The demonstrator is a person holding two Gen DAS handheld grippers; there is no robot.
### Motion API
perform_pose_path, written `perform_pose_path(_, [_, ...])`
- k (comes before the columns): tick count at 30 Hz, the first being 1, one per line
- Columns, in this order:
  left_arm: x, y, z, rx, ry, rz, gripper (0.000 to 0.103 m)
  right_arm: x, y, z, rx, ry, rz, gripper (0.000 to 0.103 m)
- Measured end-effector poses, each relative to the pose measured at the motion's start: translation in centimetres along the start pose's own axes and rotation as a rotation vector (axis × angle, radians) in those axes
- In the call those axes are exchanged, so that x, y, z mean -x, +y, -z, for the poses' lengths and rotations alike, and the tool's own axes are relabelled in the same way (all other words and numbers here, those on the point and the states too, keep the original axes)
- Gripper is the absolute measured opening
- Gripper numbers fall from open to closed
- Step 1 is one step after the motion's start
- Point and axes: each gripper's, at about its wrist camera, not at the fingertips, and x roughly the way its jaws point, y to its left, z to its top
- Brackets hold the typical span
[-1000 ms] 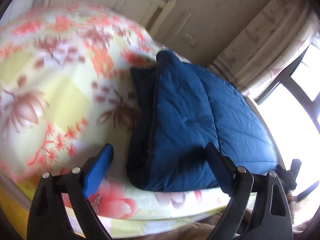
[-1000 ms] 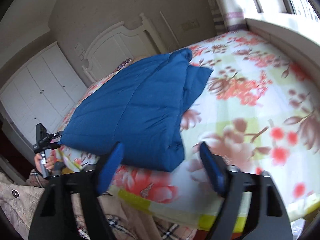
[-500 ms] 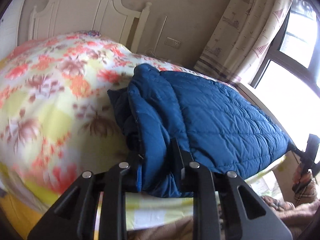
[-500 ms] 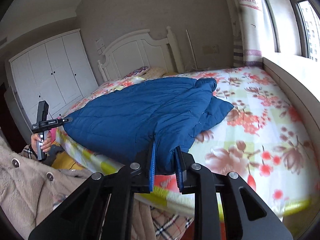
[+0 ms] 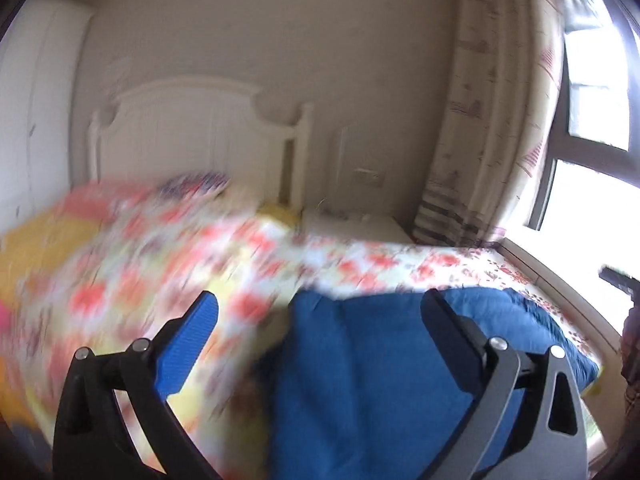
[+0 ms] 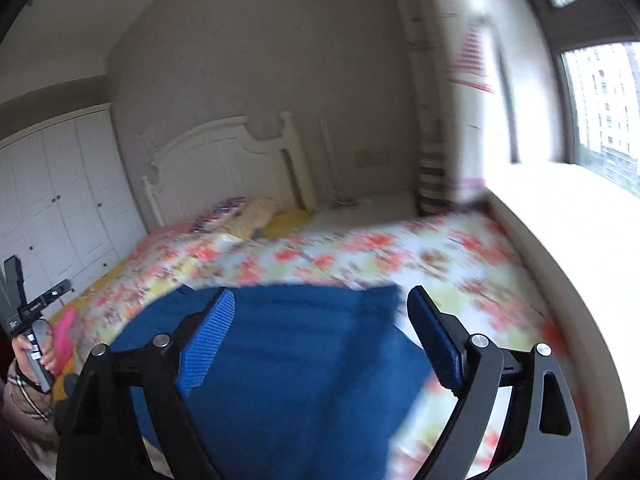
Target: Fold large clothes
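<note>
A blue quilted garment (image 5: pixel 380 380) lies folded on the near part of a bed with a floral sheet (image 5: pixel 168 264). My left gripper (image 5: pixel 320 312) is open and empty above the garment's left edge. In the right wrist view the garment (image 6: pixel 304 360) fills the lower middle. My right gripper (image 6: pixel 320 308) is open and empty above it, over its right part. Both views are blurred by motion.
A white headboard (image 6: pixel 224 160) stands at the far end, with pillows (image 6: pixel 252 216) below it. White wardrobes (image 6: pixel 56 200) are at the left. A curtain (image 5: pixel 492 120) and window (image 6: pixel 600 100) are on the right, with a sill (image 6: pixel 560 208) beside the bed.
Both grippers were shut on the garment's near edge half a second ago. Now both have opened, let go and tilted up, so more of the room shows.
</note>
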Motion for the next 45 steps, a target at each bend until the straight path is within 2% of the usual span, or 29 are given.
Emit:
perform_pose_path(3, [-4.8,-5.8,-2.7,-0.151,0.026,-0.051,0.101,-6.5,6.2,-2.5,0.121,0.029,0.019,0.085])
perform_pose_path(4, [-6.3,-6.9,-3.0,-0.176,0.040,-0.061,0.101,-9.3,8.1,-2.9,0.165,0.075,0.028,0.085])
perform_pose_path(6, [-11.0,-9.2,-3.1,-0.215,0.124,-0.070,0.101,-13.9,10.2,-2.9,0.196,0.167,0.024,0.085])
perform_pose_path(10, [-20.4,-10.2,-0.9,-0.225,0.352,-0.110,0.100,-21.5,12.1,-0.2,0.274,0.359,0.077,0.084])
perform_pose_path(12, [-24.2,-9.7,1.2,-0.240,0.430,-0.134,0.101,-24.9,11.6,1.8,0.301,0.435,0.125,0.084])
perform_pose_path(13, [-26.4,-9.5,2.8,-0.262,0.471,-0.160,0.101,-27.3,10.6,3.6,0.306,0.506,0.155,0.084])
perform_pose_path(14, [-27.7,-9.0,4.4,-0.262,0.523,-0.164,0.101,-28.9,9.4,5.0,0.274,0.569,0.150,0.086])
perform_pose_path(15, [-29.1,-8.5,5.7,-0.226,0.582,-0.145,0.101,-29.3,8.7,5.5,0.228,0.566,0.135,0.088])
perform_pose_path(16, [-29.3,-8.0,5.8,-0.180,0.577,-0.120,0.101,-29.4,8.5,5.7,0.215,0.557,0.131,0.088])
perform_pose_path(19, [-29.0,-7.3,6.2,-0.149,0.550,-0.100,0.101,-29.3,8.5,6.1,0.226,0.542,0.134,0.089])
perform_pose_path(24, [-28.8,-7.4,6.5,-0.154,0.523,-0.104,0.101,-28.9,8.9,6.0,0.226,0.525,0.137,0.089])
perform_pose_path(27, [-29.0,-7.7,6.2,-0.160,0.513,-0.108,0.101,-27.9,9.9,4.7,0.233,0.513,0.192,0.088])
perform_pose_path(30, [-29.1,-7.3,6.0,-0.135,0.517,-0.092,0.101,-26.4,12.3,3.7,0.267,0.452,0.143,0.090])
perform_pose_path(32, [-29.1,-7.0,6.0,-0.110,0.522,-0.080,0.101,-27.5,13.5,5.0,0.343,0.491,0.157,0.090])
perform_pose_path(33, [-29.1,-6.9,6.0,-0.100,0.524,-0.076,0.101,-29.0,13.5,6.5,0.370,0.571,0.169,0.093])
perform_pose_path(37, [-29.1,-6.8,6.1,-0.093,0.525,-0.074,0.101,-29.3,12.9,5.8,0.370,0.593,0.133,0.095])
perform_pose_path(39, [-29.0,-6.7,6.0,-0.095,0.522,-0.074,0.101,-28.2,12.1,4.8,0.385,0.562,0.172,0.095])
perform_pose_path(41, [-29.1,-6.5,6.0,-0.091,0.521,-0.072,0.101,-26.6,9.8,3.4,0.334,0.498,0.250,0.095])
perform_pose_path(43, [-29.1,-6.5,6.0,-0.089,0.521,-0.071,0.101,-25.4,5.4,2.8,0.268,0.483,0.395,0.095])
perform_pose_path(44, [-29.1,-6.6,6.0,-0.089,0.521,-0.071,0.101,-25.1,3.1,3.0,0.238,0.492,0.448,0.098])
perform_pose_path(45, [-29.1,-6.6,6.0,-0.088,0.521,-0.068,0.101,-24.8,0.4,3.3,0.158,0.511,0.439,0.099])
